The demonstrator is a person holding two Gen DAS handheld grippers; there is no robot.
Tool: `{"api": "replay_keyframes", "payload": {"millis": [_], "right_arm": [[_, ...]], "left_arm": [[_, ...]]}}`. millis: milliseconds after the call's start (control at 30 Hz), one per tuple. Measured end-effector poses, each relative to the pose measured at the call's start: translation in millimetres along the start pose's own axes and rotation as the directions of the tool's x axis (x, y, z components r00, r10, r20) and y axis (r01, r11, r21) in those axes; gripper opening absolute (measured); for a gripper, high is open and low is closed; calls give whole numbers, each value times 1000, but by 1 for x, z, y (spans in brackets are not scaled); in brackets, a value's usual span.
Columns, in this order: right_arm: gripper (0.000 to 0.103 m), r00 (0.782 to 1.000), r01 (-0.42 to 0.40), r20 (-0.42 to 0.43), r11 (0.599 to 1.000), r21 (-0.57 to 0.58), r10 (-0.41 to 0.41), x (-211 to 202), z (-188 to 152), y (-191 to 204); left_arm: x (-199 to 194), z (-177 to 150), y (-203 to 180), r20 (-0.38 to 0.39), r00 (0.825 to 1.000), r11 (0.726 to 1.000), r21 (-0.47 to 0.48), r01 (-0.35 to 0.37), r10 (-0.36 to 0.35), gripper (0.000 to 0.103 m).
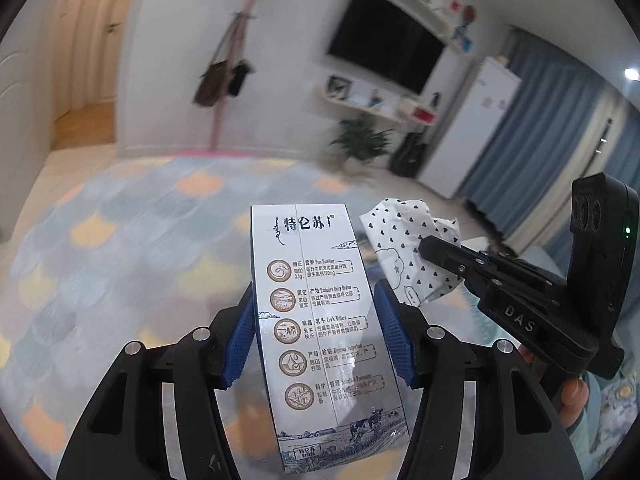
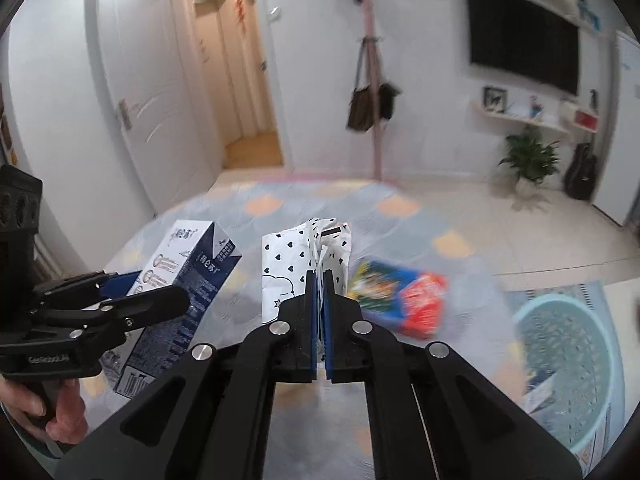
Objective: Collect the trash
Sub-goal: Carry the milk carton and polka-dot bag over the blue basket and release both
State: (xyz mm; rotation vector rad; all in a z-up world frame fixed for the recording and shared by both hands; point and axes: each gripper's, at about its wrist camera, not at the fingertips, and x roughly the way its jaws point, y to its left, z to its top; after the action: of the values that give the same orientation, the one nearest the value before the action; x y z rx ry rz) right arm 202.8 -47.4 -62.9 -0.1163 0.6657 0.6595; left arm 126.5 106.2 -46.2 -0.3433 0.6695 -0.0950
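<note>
Left gripper [image 1: 316,340]: jaws part-spread, blue pads pressed on the two sides of a milk carton [image 1: 320,320]; held clear of the floor, pointing down at a slant.
Milk carton: tall white box with dark blue side panels, printed text and round brown icons; long axis runs away from the camera between the pads; in the right wrist view it sits left of the wrapper [image 2: 192,284].
Right gripper [image 2: 319,276]: jaws drawn together, pinching a crumpled paper wrapper [image 2: 288,264] between the blue pads.
Paper wrapper: white, small black hearts, a cloud outline; lifted off the floor; seen from the left wrist view just right of the carton [image 1: 404,248].
Hands: a hand grips each tool's handle; fingers of one show at the lower right of the left wrist view [image 1: 572,396], the other at the lower left of the right wrist view [image 2: 60,408].
Snack packet [image 2: 400,296]: blue, red and yellow, blurred, lying on the mat right of the wrapper.
Basket [image 2: 576,368]: pale blue, perforated wall, on the floor at far right.
Floor mat [image 1: 120,260]: pastel scallop pattern, grey-blue and peach.
Background: wall-mounted television [image 2: 524,48], potted plant [image 2: 528,160], pink coat stand with bags [image 2: 376,96], open doorway [image 2: 240,80].
</note>
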Motion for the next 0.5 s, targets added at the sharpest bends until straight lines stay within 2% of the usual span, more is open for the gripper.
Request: {"api": "replay_keyframes", "payload": {"millis": [167, 233, 333, 500], "right_arm": [[1, 987, 120, 101, 991, 54, -125, -47, 9, -39], [1, 974, 181, 122, 979, 90, -191, -63, 10, -59], [1, 946, 286, 114, 947, 143, -303, -77, 8, -91], [1, 925, 348, 49, 890, 293, -378, -90, -5, -153]], "left_arm": [[15, 19, -48, 10, 997, 995, 71, 77, -78, 56], [26, 26, -66, 0, 995, 991, 95, 98, -99, 56], [42, 39, -96, -23, 989, 981, 126, 145, -143, 56], [68, 49, -143, -45, 980, 965, 170, 198, -193, 56]]}}
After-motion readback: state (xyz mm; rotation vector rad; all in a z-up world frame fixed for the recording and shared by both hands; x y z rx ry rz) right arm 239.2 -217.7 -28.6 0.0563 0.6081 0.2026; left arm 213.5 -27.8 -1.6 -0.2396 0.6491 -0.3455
